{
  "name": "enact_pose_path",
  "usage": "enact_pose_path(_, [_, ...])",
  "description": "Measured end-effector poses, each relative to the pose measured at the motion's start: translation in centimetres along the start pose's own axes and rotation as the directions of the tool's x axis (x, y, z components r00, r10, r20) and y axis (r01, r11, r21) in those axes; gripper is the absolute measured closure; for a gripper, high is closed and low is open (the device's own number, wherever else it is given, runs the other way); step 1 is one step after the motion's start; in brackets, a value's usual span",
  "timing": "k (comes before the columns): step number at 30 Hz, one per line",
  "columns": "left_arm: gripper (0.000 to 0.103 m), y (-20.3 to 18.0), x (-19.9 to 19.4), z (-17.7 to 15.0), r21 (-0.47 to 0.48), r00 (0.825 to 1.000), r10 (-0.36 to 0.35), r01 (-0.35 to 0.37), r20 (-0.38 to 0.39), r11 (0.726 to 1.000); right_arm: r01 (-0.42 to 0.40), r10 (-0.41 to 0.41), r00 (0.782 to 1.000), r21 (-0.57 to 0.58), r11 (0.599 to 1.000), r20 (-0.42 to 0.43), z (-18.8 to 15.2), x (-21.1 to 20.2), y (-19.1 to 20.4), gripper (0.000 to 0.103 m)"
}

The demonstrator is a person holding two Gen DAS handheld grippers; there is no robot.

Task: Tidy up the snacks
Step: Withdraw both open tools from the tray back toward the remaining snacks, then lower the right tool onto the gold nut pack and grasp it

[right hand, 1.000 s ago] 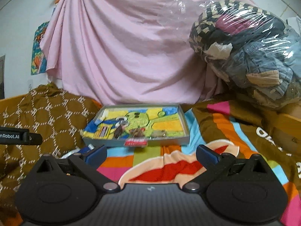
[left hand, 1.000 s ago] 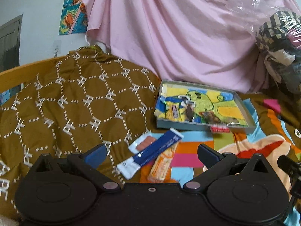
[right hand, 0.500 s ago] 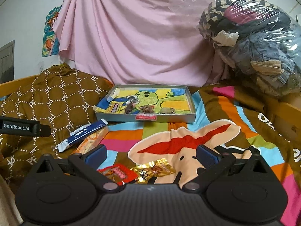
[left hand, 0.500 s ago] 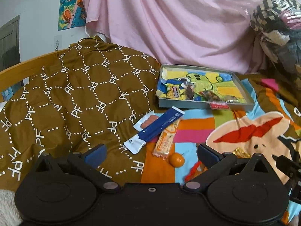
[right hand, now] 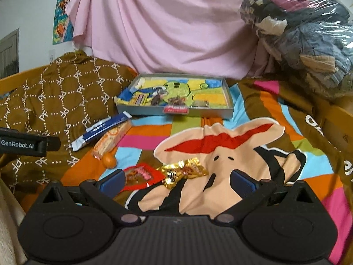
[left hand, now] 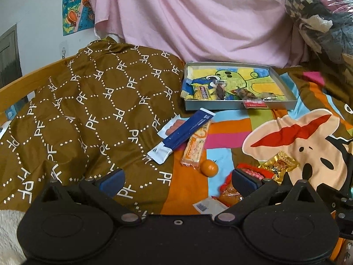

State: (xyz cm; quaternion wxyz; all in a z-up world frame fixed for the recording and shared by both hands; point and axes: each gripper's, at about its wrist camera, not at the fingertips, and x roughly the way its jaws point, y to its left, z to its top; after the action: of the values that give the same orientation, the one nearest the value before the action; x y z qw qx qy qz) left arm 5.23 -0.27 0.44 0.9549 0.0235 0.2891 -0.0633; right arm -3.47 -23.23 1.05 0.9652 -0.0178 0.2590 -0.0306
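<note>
Bedspread (left hand: pixel 231 137): striped cartoon cover under your snacks; the brown quilt (left hand: pixel 88 110) beside it reads "PF" all over.
Tray (right hand: pixel 176 111): grey, at the far end, several small snacks inside, one red packet over its front wall.
Left gripper (left hand: pixel 177 180): you hold it wide apart, empty, touching nothing.
Right gripper (right hand: pixel 176 180): equally wide, empty; the red packet (right hand: pixel 139 175) and gold packet (right hand: pixel 183 171) lie between its tips.
Blue stick pack (left hand: pixel 182 135): on the bed near the tray, overlapping the orange bar (left hand: pixel 195 146); print unreadable.
Tangerine (left hand: pixel 209 167): just beside the bar's near end.
Change: a second ago only the tray and stick pack showed; now the tangerine and packets are in view.
Writing: "GenRobot.AI" on your left gripper's side, seen from the right camera.
</note>
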Motion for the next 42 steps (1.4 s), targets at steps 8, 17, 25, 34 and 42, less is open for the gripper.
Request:
enact_pose_path(8, [0.001,0.0,0.5,0.1,0.005,0.999,-0.023,0.023,-0.047,1.0,-0.025,0.025,0.999,0.0,1.0,-0.039,-0.1,0.6,0.0,0.0])
enact_pose_path(17, [0.001,-0.4,2.6,0.8,0.019,0.987,-0.083,0.086,-0.136,0.996,-0.069,0.076,0.991,0.067,0.995,-0.11,0.5,2.0,-1.4,0.0])
enact_pose_path(25, [0.001,-0.7,4.6,1.7,0.036,0.964,-0.158,0.169,-0.212,0.985,-0.123,0.139,0.979,0.112,0.986,-0.149,1.2,3.3,-2.6,0.0])
enact_pose_path(34, [0.001,-3.8,7.9,2.3,0.248,0.94,-0.207,0.276,-0.273,0.929,-0.135,0.163,0.962,0.139,0.981,-0.221,2.3,6.6,-4.1,0.0])
enact_pose_path(42, [0.001,-5.8,11.5,2.1,0.294,0.892,-0.264,0.381,-0.368,0.876,-0.186,0.248,0.925,0.227,0.956,-0.287,3.5,11.7,-5.4,0.0])
